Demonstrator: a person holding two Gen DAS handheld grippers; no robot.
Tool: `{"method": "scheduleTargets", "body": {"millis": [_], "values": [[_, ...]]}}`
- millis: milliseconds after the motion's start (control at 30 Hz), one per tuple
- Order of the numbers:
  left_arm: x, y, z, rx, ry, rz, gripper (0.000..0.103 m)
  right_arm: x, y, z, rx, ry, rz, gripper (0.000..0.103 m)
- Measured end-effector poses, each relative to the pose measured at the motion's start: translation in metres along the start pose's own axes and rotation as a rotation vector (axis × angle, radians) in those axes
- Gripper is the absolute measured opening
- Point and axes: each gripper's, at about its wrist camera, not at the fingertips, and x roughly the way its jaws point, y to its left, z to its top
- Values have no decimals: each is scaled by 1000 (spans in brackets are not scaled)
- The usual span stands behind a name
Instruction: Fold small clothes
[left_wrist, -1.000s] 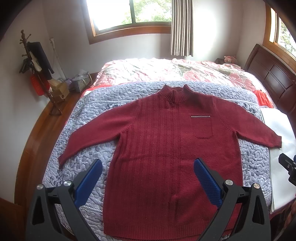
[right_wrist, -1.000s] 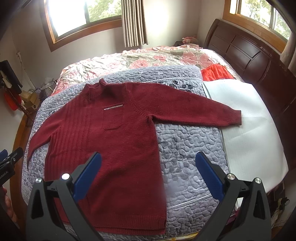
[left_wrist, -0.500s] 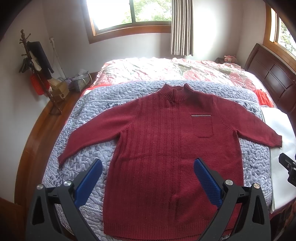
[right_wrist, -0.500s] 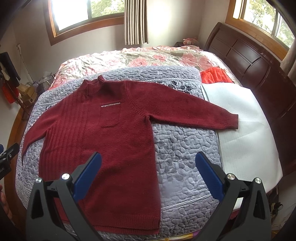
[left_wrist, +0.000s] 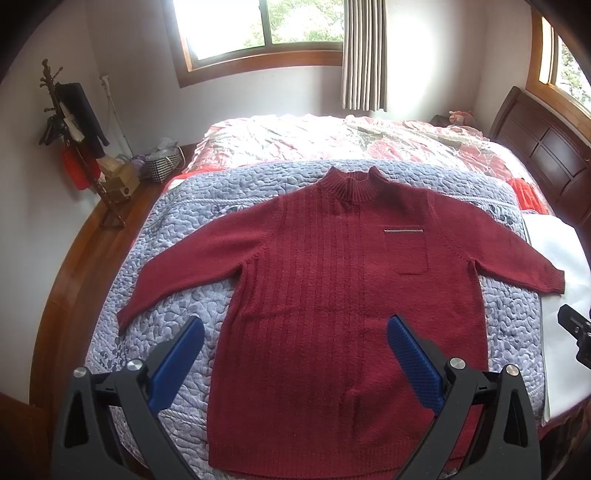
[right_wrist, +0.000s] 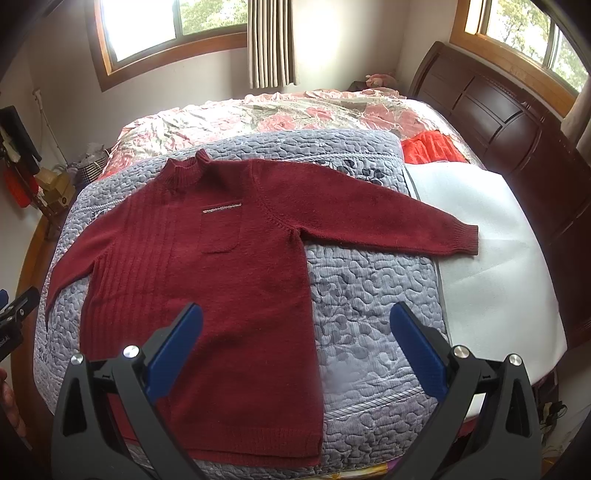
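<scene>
Left gripper (left_wrist: 295, 341), black frame w/ blue textured pads, sits at bottom of left wrist view, jaws spread wide, nothing between them. It hovers over the lower half of the dark red knit sweater (left_wrist: 332, 295); left pad over quilt, right pad over the sweater body. Right gripper (right_wrist: 295, 334), same build, also spread wide & empty at bottom of right wrist view; left pad over the sweater's hem area, right pad over bare quilt.

Sweater lies flat, front up, on a grey-lilac pebble-stitched quilt (left_wrist: 177, 229), centre of frame, hem nearest the cameras, ribbed collar farthest. Both sleeves stretched out sideways & angled down. Chest pocket (left_wrist: 404, 251) w/ silvery trim shows right of centre. Right-hand sleeve's cuff (right_wrist: 463, 240) rests on a white sheet (right_wrist: 487, 280) beside the quilt.

Beyond the collar: pink floral bedspread (left_wrist: 314, 136), upper middle. An orange-red cloth (right_wrist: 430, 147) lies near the dark wooden headboard (right_wrist: 509, 122), upper right. Far back: wood-framed window (left_wrist: 258, 33) & striped curtain (left_wrist: 364, 55). Upper left of left view: wooden coat stand (left_wrist: 74, 136) w/ hung items.
</scene>
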Motion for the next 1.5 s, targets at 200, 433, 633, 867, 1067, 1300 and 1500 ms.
{"method": "scheduleTargets", "body": {"millis": [200,433,633,867,1067,1300,1500], "values": [[2,-2,1,6,4,0,99,4,-3,0,4,8,2,100],[8,-7,4,10,14,1,99,11,-7,3,8,10,3,100],[34,-26,16,8,33,-10,99,44,-52,17,66,23,-51,100],[81,-107,53,57,2,-69,99,109,-156,44,165,36,-127,100],[132,-187,80,83,-1,-118,99,170,-237,66,201,80,-82,100],[178,-259,103,93,25,-140,99,232,-338,72,318,177,-89,100],[198,-290,114,100,31,-124,99,261,-380,72,355,222,-37,99]]}}
